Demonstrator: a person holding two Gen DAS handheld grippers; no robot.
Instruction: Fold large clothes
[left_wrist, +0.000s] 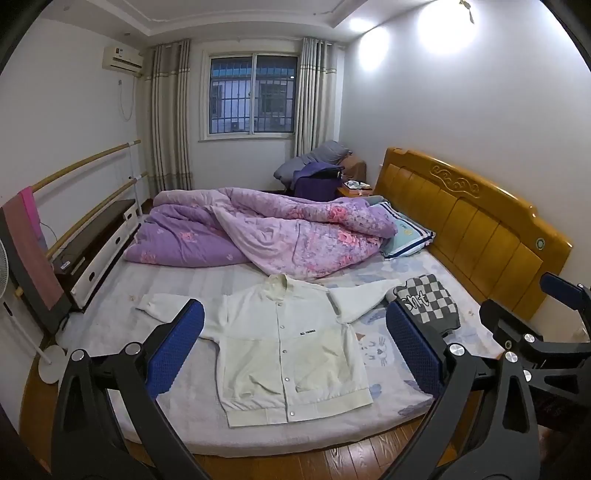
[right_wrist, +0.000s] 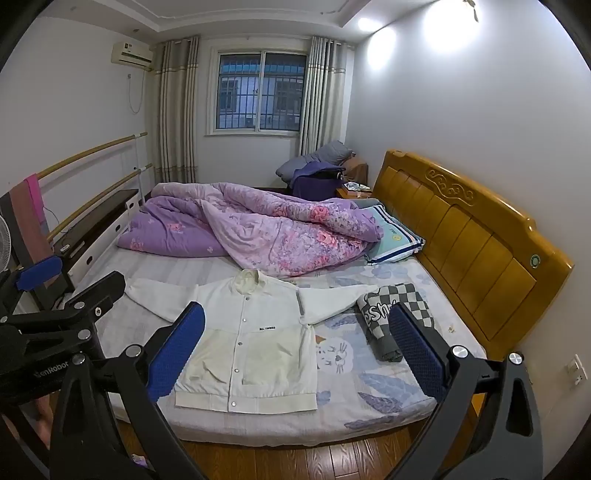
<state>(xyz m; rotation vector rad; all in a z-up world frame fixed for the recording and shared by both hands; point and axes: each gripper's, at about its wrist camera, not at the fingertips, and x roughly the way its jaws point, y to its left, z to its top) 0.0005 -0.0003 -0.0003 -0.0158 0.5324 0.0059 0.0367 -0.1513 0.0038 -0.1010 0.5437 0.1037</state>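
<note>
Both claws, left and right, gape empty above the flat jacket; its far sleeve probably touches the checkered cloth and could drag it.

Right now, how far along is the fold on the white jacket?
Done: the white jacket is laid flat on the bed sheet, buttoned, both sleeves spread out. A checkered garment already lies folded beside it. In hand: nothing; the left hand-held gripper and right hand-held gripper are both open above the bed's near edge. Left: every fold of the jacket, sleeves first, I'd guess.
</note>
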